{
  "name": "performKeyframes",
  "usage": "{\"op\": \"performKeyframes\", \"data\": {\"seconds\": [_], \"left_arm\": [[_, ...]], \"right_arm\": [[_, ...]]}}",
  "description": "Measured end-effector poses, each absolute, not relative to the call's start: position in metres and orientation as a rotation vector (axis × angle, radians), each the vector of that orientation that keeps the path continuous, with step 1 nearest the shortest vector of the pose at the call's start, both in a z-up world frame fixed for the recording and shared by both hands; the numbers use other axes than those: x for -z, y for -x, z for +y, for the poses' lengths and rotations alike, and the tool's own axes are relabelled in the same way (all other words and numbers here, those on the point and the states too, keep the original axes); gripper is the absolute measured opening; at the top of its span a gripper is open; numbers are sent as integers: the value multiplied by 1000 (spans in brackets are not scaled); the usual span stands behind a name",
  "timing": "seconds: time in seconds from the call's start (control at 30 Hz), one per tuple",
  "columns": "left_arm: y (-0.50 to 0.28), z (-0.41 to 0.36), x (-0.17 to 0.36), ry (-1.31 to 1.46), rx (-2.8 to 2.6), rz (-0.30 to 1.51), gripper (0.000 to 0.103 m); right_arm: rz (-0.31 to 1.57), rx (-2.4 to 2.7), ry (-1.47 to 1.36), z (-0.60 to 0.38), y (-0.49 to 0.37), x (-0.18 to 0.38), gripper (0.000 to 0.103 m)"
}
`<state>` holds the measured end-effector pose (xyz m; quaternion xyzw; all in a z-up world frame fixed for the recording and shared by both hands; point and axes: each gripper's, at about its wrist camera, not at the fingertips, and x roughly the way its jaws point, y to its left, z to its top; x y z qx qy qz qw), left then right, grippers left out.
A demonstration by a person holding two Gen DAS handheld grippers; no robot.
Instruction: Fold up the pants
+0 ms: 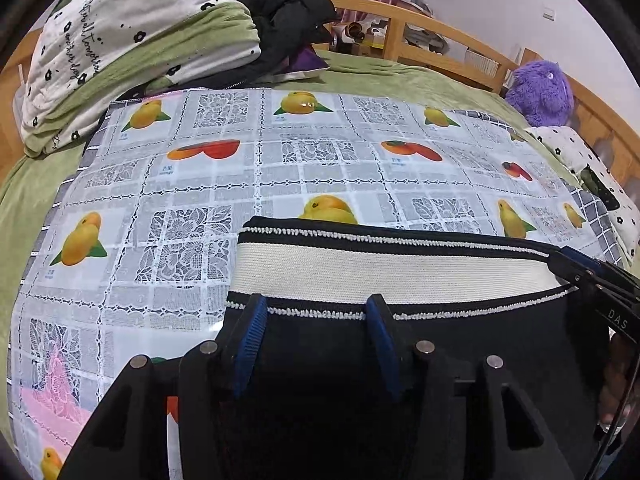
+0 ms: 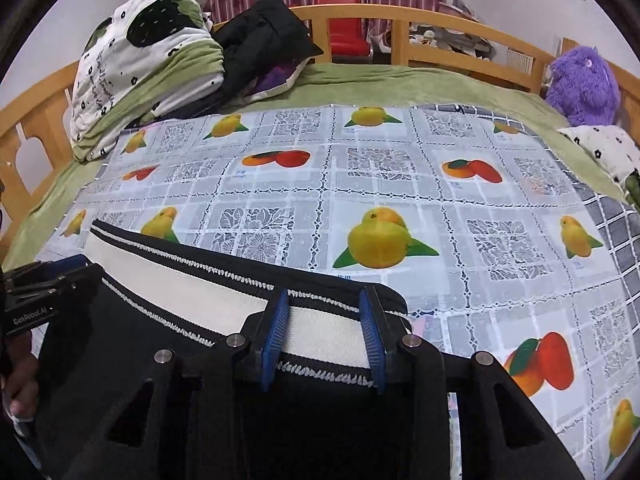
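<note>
Black pants (image 1: pixel 320 380) with a cream waistband (image 1: pixel 380 270) edged in black-and-white trim lie on the fruit-print cloth (image 1: pixel 200 184). My left gripper (image 1: pixel 316 308) is open, its blue-padded fingers over the lower trim near the waistband's left end. My right gripper (image 2: pixel 325 300) is open over the waistband (image 2: pixel 192 280) near its right end. Each gripper shows at the edge of the other's view: the right one (image 1: pixel 592 276), the left one (image 2: pixel 52 276).
A folded green-and-white quilt (image 2: pixel 144 68) and a dark jacket (image 2: pixel 260 36) sit at the back left of the bed. A purple plush toy (image 2: pixel 584 84) sits back right. A wooden bed rail (image 2: pixel 400 28) runs behind.
</note>
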<state>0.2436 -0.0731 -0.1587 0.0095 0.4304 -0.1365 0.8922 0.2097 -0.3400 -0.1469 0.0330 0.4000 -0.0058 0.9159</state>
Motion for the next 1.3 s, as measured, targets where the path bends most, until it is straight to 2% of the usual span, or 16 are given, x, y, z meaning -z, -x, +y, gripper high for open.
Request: {"op": "performKeyframes", "data": {"seconds": [0.27, 0.33, 0.43, 0.83, 1.2, 1.27, 1.3], "left_arm": [[-242, -73, 160, -11, 278, 879, 51], [-242, -73, 160, -8, 278, 879, 51], [-242, -73, 160, -10, 278, 878, 52], [-243, -72, 163, 2, 298, 886, 57], [-240, -69, 153, 18, 319, 881, 56], [-238, -64, 141, 49, 342, 862, 56], [-238, -62, 133, 64, 350, 847, 56]], "right_arm": [[817, -25, -103, -344, -210, 148, 42], [820, -58, -108, -343, -211, 148, 53], [822, -89, -100, -340, -211, 148, 61], [814, -154, -161, -344, -209, 150, 72], [841, -170, -135, -341, -212, 148, 75], [845, -177, -143, -344, -211, 141, 71], [837, -169, -155, -348, -209, 133, 62]]}}
